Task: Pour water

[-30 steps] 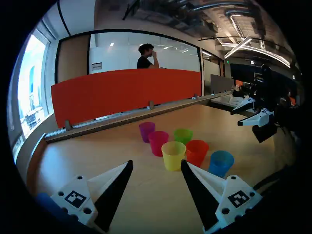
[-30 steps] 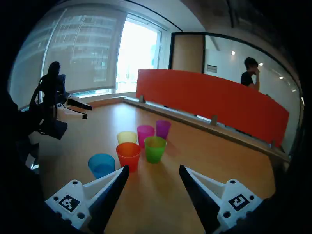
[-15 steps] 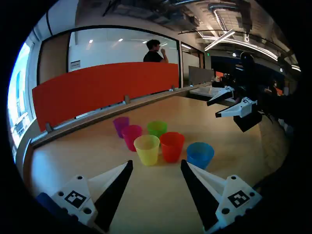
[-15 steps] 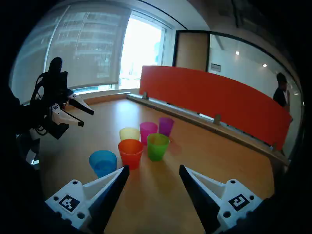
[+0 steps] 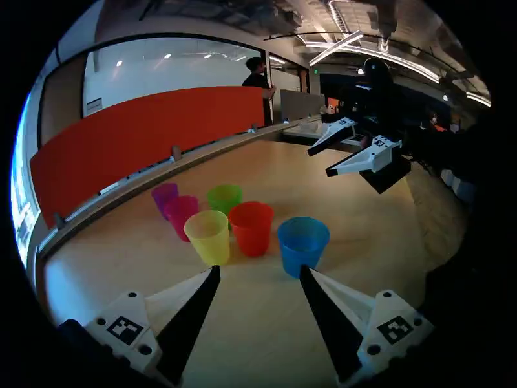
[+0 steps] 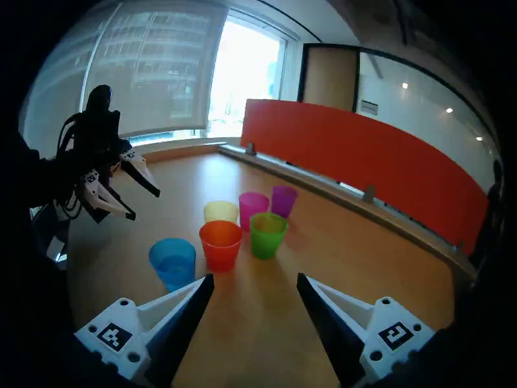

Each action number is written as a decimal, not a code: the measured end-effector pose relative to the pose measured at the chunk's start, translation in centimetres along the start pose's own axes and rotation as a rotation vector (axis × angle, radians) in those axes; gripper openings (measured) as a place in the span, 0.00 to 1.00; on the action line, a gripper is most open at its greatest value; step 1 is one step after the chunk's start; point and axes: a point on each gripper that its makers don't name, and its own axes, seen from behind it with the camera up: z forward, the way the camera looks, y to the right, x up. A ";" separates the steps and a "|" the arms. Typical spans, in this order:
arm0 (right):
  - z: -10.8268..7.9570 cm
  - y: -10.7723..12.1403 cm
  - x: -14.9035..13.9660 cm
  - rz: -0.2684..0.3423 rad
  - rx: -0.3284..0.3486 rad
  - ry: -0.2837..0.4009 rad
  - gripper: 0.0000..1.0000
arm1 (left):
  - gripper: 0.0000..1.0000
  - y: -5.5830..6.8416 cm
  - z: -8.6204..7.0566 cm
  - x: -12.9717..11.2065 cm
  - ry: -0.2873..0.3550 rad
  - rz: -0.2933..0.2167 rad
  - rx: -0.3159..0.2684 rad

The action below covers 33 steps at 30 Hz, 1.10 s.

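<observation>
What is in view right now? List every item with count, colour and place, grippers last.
blue cup: 1, blue, on the table, at the end of the cluster beside the orange cup
orange cup: 1, orange-red, between the blue and yellow cups
yellow cup: 1, yellow, beside the orange cup
green cup: 1, green, behind the orange cup
pink cup: 1, pink, beside the purple cup
purple cup: 1, purple, nearest the divider
table: 1, light wood, under the cups
divider panel: 1, orange, along the table's far edge
person: 1, dark top, behind the divider
window: 1, bright, far wall
left gripper: 1, white and black, open, empty
right gripper: 1, white and black, open, empty
</observation>
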 end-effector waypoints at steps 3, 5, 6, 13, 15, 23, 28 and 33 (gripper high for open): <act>0.1 0.0 -0.1 -0.009 0.006 -0.005 1.00 | 0.91 0.4 0.3 0.0 -0.001 -0.002 -0.022; 0.2 0.0 -0.2 -0.016 0.011 -0.010 1.00 | 0.91 0.6 0.4 0.1 0.003 -0.006 -0.034; 0.3 0.0 -0.2 -0.020 0.014 -0.013 1.00 | 0.91 0.7 0.5 0.2 0.004 -0.008 -0.040; 0.5 -0.1 -0.4 -0.052 0.040 -0.030 1.00 | 0.91 1.5 1.2 -0.4 -0.023 -0.015 -0.092; 0.6 0.0 -0.5 -0.058 0.047 -0.034 1.00 | 0.91 1.8 1.5 -0.5 -0.033 -0.016 -0.110; 0.9 0.2 -0.9 -0.067 0.066 -0.044 1.00 | 0.91 3.2 2.6 -0.9 -0.062 0.001 -0.176; 1.1 0.3 -1.1 -0.082 0.080 -0.055 1.00 | 0.91 4.0 3.5 -1.1 -0.080 0.018 -0.201; 1.5 0.3 -1.1 -0.094 0.088 -0.059 1.00 | 0.91 4.7 4.6 -1.3 -0.092 0.034 -0.220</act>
